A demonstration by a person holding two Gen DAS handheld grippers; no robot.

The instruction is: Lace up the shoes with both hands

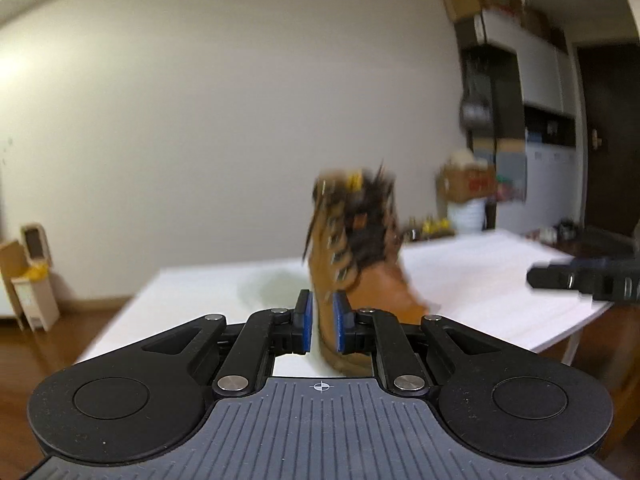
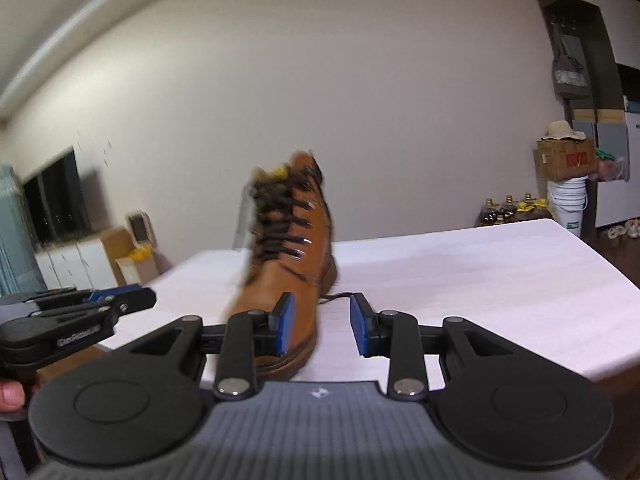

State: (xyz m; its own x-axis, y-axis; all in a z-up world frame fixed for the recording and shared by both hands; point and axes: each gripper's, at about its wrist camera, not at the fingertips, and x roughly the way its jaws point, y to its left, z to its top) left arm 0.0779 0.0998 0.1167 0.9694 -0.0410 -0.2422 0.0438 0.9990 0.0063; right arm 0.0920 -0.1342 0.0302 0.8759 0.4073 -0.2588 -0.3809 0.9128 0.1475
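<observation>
A: Boot [image 2: 288, 264] position?
B: Upright on the white tabletop [image 2: 480, 272], just ahead of both claws, blurred.
A: Claws?
B: Left claw [image 1: 322, 322] parted, gripping nothing; right claw [image 2: 322, 326] wide, empty, boot toe left of the gap.

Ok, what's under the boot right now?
The brown boot stands on the white table. A dark lace end trails beside its sole. Anything beneath the sole is hidden.

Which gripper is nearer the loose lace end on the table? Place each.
Right. The lace end lies just ahead of the right gripper, between its open fingers; the left gripper is beyond the boot.
</observation>
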